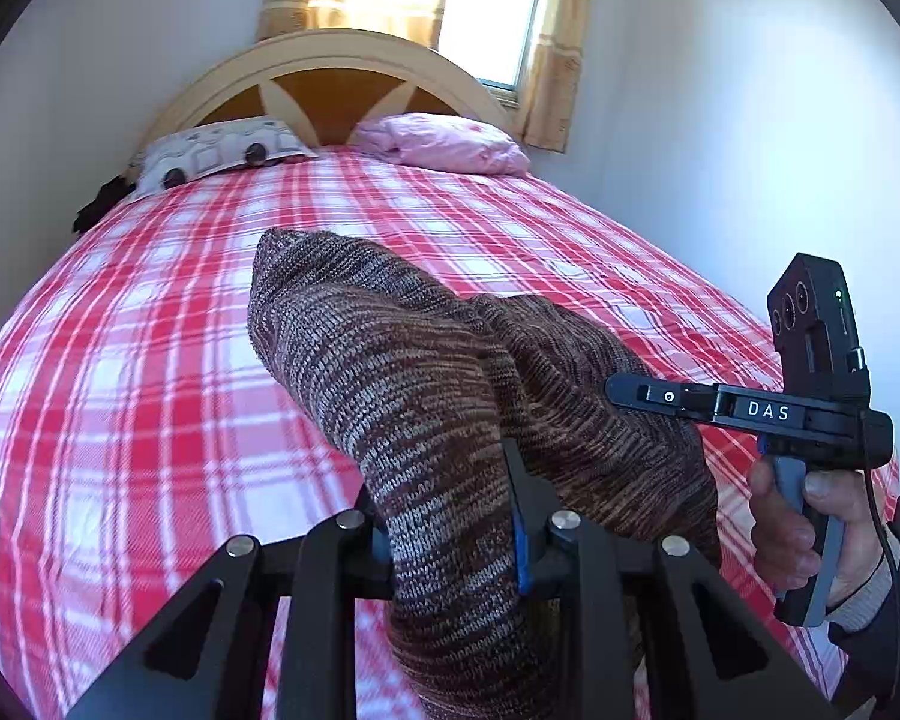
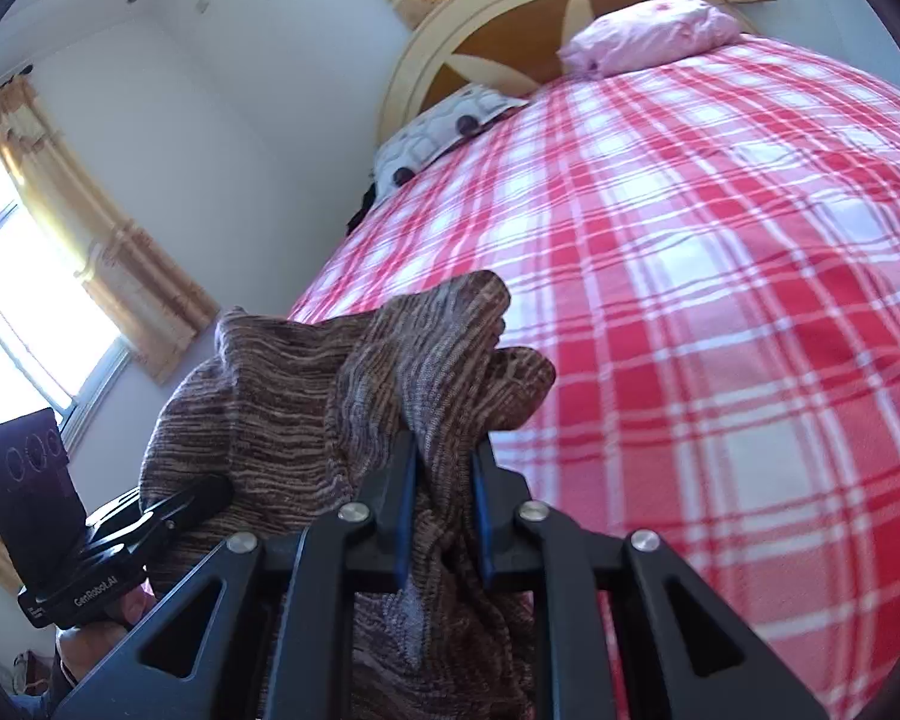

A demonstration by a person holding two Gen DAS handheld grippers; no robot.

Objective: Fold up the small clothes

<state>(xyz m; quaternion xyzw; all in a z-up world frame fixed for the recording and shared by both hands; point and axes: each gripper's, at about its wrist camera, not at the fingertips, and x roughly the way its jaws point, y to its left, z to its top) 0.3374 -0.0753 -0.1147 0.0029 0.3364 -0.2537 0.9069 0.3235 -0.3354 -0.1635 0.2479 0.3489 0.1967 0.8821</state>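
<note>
A brown-and-cream striped knit garment (image 1: pixel 402 360) hangs lifted above the bed, stretched between both grippers. My left gripper (image 1: pixel 450 501) is shut on one bunched part of it, with the cloth spilling over its blue pads. In the left wrist view my right gripper (image 1: pixel 621 391) comes in from the right, held by a hand (image 1: pixel 792 516), its tip against the knit. The right wrist view shows the right gripper (image 2: pixel 444 453) shut on a fold of the garment (image 2: pixel 306 384). The left gripper (image 2: pixel 201 498) sits low at the left, its fingers buried in the cloth.
Below lies a bed with a red-and-white plaid cover (image 1: pixel 150 360). At the arched headboard (image 1: pixel 330 69) rest a patterned white pillow (image 1: pixel 222 156) and a pink pillow (image 1: pixel 450 141). A curtained window (image 1: pixel 492 12) is behind. A dark item (image 1: pixel 99 204) lies at the bed's left edge.
</note>
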